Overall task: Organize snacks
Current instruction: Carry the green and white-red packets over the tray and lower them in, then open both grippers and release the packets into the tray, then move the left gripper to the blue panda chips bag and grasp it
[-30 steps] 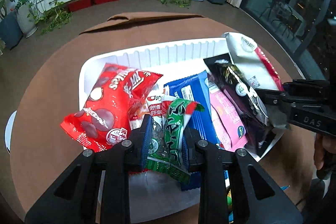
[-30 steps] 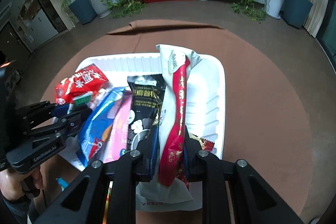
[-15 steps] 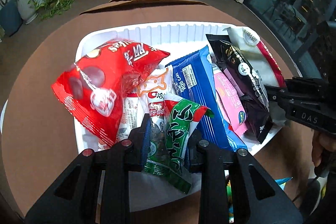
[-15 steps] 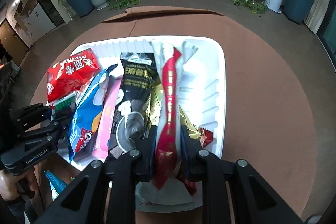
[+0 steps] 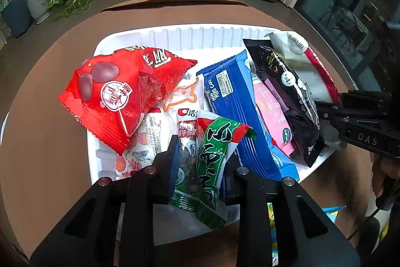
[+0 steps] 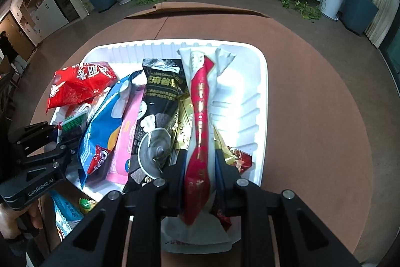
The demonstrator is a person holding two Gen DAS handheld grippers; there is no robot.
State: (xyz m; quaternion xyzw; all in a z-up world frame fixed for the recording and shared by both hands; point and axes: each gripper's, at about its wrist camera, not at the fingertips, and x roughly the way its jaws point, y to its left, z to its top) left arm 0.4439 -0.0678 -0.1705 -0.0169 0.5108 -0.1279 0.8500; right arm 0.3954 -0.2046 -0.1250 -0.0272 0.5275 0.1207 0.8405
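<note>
Left wrist view shows the left claw (image 5: 200, 167) pinching a green seaweed-print foil packet (image 5: 212, 157) over the white ribbed plastic tray (image 5: 175, 36) on the brown round worktop (image 5: 45, 116); lower it flat into the free gap (beside the red crinkly bag (image 5: 120, 94)) before letting go. Right claw (image 6: 200, 167) is clamped on a long red-and-white wrapped bar (image 6: 200, 116) lying lengthwise in the tray's right part

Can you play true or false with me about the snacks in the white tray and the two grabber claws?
1. The left gripper is pinching a green packet. True.
2. The right gripper is empty. False: it is shut on a red-and-white packet.
3. The white tray sits on a brown table. True.
4. The blue Mini Roll Cake pack lies outside the tray. False: it lies inside.
5. The big red bag is beside the black packet. False: the blue pack and others lie between.
</note>
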